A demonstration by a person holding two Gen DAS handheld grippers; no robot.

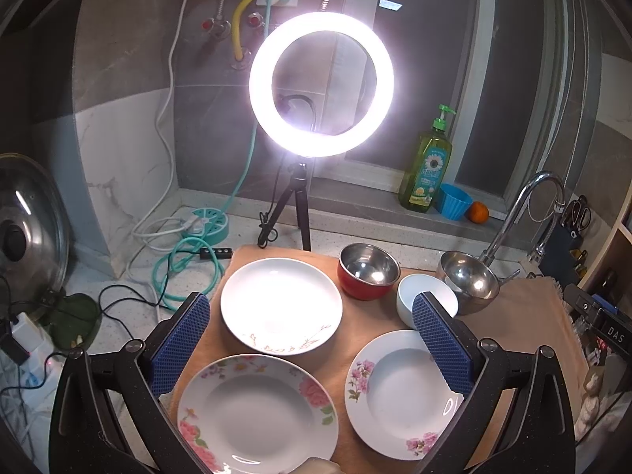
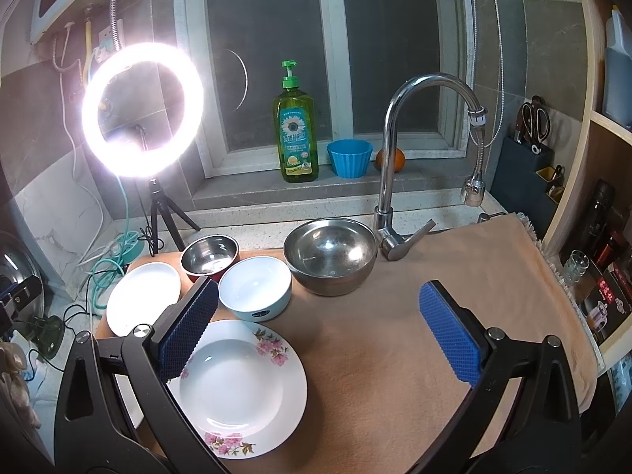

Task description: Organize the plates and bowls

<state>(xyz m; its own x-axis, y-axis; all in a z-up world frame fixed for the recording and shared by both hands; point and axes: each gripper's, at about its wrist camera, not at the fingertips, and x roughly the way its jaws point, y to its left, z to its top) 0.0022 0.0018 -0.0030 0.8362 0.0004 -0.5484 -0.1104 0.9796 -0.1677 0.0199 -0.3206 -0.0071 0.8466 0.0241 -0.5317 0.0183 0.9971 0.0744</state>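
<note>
Both grippers agape — plates (image 1: 281,306) untouched

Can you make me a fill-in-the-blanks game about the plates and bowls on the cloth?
1. The cloth holds ___ plates.
2. The steel-lined bowl is ___ on the outside.
3. The white bowl sits between that bowl and the big ___ bowl.
4. The left gripper and right gripper are both ___.

Answers: three; red; steel; open

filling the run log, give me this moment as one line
left gripper open, empty | right gripper open, empty | three plates, three bowls apart on cloth | none stacked
</note>
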